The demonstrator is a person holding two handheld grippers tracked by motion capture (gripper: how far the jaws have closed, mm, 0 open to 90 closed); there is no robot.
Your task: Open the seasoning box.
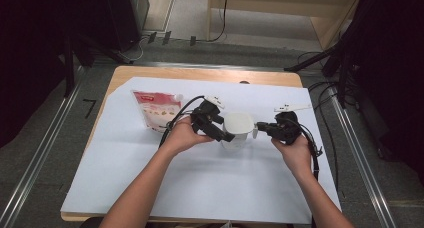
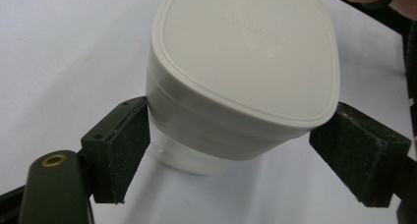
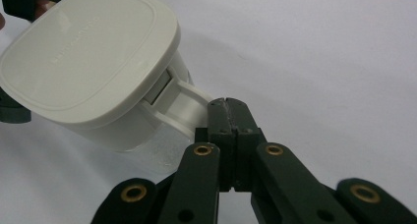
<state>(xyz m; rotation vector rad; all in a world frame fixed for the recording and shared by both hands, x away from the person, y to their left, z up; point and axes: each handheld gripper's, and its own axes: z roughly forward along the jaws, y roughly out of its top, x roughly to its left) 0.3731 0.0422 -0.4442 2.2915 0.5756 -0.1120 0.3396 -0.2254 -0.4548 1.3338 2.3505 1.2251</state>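
A clear tub with a cream lid (image 1: 238, 124) stands in the middle of the white sheet (image 1: 200, 178). My left gripper (image 1: 225, 135) reaches it from the left. In the left gripper view that gripper (image 2: 228, 135) is open, and its black pads (image 2: 120, 150) stand either side of the lid (image 2: 246, 52), right at its edges; I cannot tell whether they touch it. From the right, my right gripper (image 1: 260, 128) meets the tub. In the right gripper view its jaws (image 3: 227, 106) are shut on the tub's white side handle (image 3: 187, 101), and the tub (image 3: 88, 62) looks tilted.
A red and white pouch (image 1: 156, 109) lies flat on the sheet to the left of the tub, behind my left hand. The sheet covers most of a wooden table (image 1: 200, 74). Cables trail from both grippers; dark stands flank the table.
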